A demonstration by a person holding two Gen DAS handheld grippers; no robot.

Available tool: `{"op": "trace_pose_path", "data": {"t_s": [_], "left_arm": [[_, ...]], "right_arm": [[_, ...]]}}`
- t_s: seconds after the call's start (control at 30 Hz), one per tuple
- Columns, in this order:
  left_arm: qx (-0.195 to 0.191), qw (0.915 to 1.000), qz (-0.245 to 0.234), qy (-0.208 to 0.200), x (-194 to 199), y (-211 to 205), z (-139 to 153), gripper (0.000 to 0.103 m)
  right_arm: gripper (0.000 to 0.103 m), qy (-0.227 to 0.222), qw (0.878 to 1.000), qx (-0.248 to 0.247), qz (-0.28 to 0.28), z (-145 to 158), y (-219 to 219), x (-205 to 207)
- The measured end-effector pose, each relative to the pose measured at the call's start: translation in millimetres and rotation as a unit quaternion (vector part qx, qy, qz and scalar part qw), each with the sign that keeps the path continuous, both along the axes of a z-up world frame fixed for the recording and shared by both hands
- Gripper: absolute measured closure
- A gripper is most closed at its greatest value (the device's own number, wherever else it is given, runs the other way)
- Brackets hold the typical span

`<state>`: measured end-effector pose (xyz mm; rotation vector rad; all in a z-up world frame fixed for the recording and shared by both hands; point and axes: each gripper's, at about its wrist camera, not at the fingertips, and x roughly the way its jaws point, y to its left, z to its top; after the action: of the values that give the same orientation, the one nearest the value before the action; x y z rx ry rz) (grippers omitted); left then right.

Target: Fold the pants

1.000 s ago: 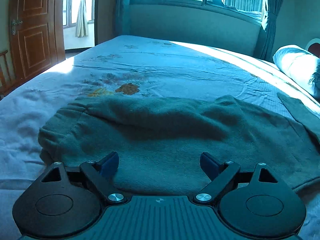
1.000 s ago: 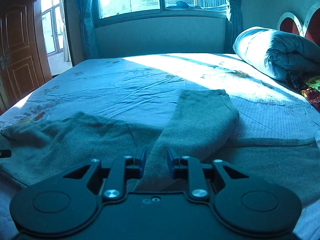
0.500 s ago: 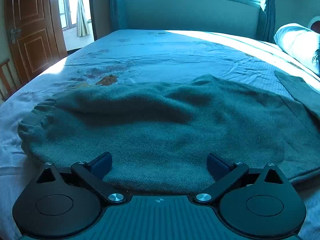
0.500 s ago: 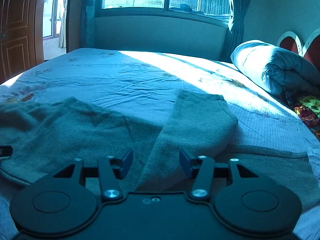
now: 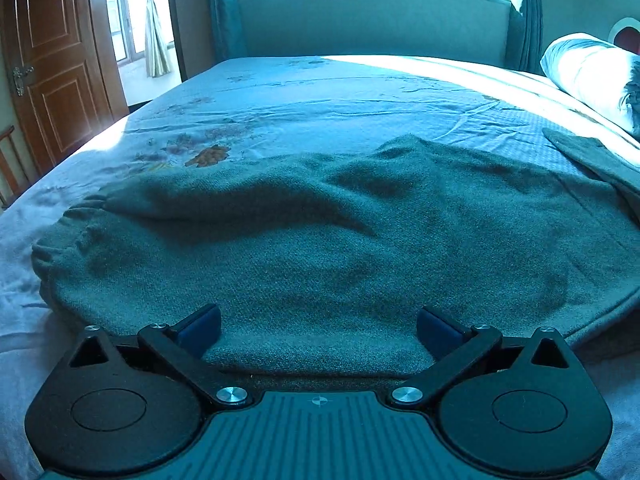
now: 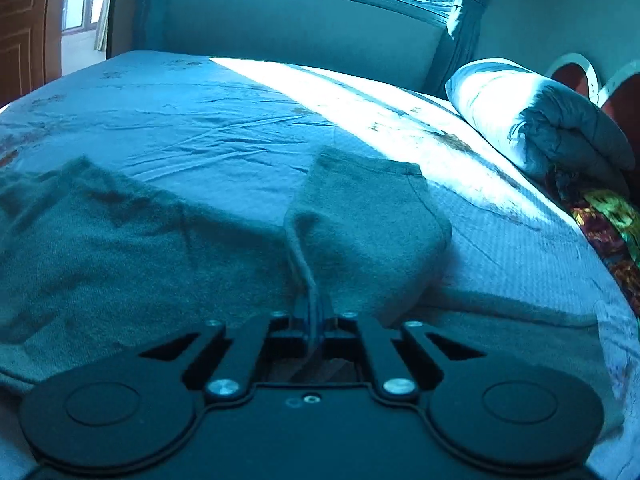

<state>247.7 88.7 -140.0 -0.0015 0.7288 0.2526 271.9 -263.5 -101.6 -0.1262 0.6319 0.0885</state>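
Note:
Grey-green knit pants (image 5: pixel 320 240) lie spread on the bed. The elastic waistband (image 5: pixel 60 236) is at the left in the left wrist view. My left gripper (image 5: pixel 318 326) is open wide, its jaws straddling the pants' near edge, low over the cloth. In the right wrist view a pant leg (image 6: pixel 360 220) runs away from me with its cuff folded over. My right gripper (image 6: pixel 314 312) is shut on a pinched ridge of that leg's fabric.
The bed sheet (image 5: pixel 340 100) is light blue with flower prints. A rolled duvet (image 6: pixel 540 124) and a colourful cloth (image 6: pixel 608 220) lie at the right by the headboard. A wooden door (image 5: pixel 52 68) stands at the left; a window wall lies beyond the bed.
My right gripper opened half a second ago and has now shut on the pant leg fabric, raising a ridge. My left gripper moved closer over the pants and stays open.

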Motion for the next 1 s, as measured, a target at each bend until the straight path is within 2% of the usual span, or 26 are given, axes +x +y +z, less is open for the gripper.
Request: {"op": "trace_pose_path", "data": {"t_s": [0.1, 0.17, 0.2, 0.23, 0.27, 0.3, 0.37, 0.43, 0.53, 0.6, 0.67, 0.73, 0.77, 0.8, 0.83, 0.9, 1.0], "left_arm": [[0.016, 0.9998, -0.012, -0.004, -6, -6, 0, 0.000], [0.020, 0.9997, -0.014, -0.006, -7, -7, -5, 0.000], [0.015, 0.9998, -0.013, -0.007, -7, -5, -6, 0.000], [0.012, 0.9998, -0.014, -0.006, -7, -4, -4, 0.000], [0.011, 0.9998, -0.015, -0.007, -8, -3, -2, 0.000], [0.008, 0.9998, -0.016, -0.008, -9, -2, 0, 0.000], [0.002, 0.9998, -0.016, -0.008, -9, 1, -1, 0.000], [-0.007, 0.9998, -0.007, -0.017, -9, 2, 0, 0.000], [-0.003, 0.9997, 0.008, -0.021, -5, -3, 1, 0.000], [0.007, 0.9996, 0.022, -0.018, 0, -7, 2, 0.000], [0.008, 0.9993, 0.034, -0.011, 6, -9, 1, 0.000], [0.009, 0.9994, 0.034, -0.005, 10, -12, -3, 0.000], [0.012, 0.9994, 0.033, -0.003, 11, -13, -4, 0.000], [0.014, 0.9994, 0.032, -0.002, 11, -14, -5, 0.000], [0.015, 0.9994, 0.031, -0.002, 11, -15, -6, 0.000], [0.014, 0.9996, 0.026, -0.002, 9, -15, -4, 0.000], [0.011, 0.9997, 0.023, -0.005, 6, -14, -3, 0.000]], "right_arm": [[0.103, 0.002, 0.990, 0.137, -0.035, -5, -46, -37], [0.103, 0.030, 0.986, 0.154, -0.063, -25, -59, -48], [0.097, 0.046, 0.983, 0.163, -0.069, -33, -63, -49], [0.097, 0.041, 0.982, 0.169, -0.072, -35, -67, -52], [0.088, 0.028, 0.985, 0.156, -0.072, -30, -66, -55], [0.087, 0.016, 0.988, 0.140, -0.068, -23, -62, -57], [0.088, -0.008, 0.993, 0.108, -0.045, -10, -50, -56], [0.088, -0.024, 0.998, 0.050, -0.011, -1, -28, -44], [0.089, -0.030, 0.999, -0.030, 0.014, -1, -2, -18], [0.088, -0.034, 0.995, -0.086, 0.029, -5, 13, -3], [0.081, -0.047, 0.985, -0.162, 0.040, -11, 29, 14], [0.075, -0.059, 0.973, -0.217, 0.047, -19, 38, 28], [0.077, -0.050, 0.968, -0.239, 0.054, -24, 40, 36], [0.098, -0.042, 0.969, -0.236, 0.061, -24, 35, 41], [0.103, -0.033, 0.975, -0.213, 0.055, -20, 26, 45], [0.103, -0.037, 0.988, -0.153, 0.011, -3, -7, 40], [0.103, -0.078, 0.994, -0.055, -0.045, 22, -57, 10]]}}
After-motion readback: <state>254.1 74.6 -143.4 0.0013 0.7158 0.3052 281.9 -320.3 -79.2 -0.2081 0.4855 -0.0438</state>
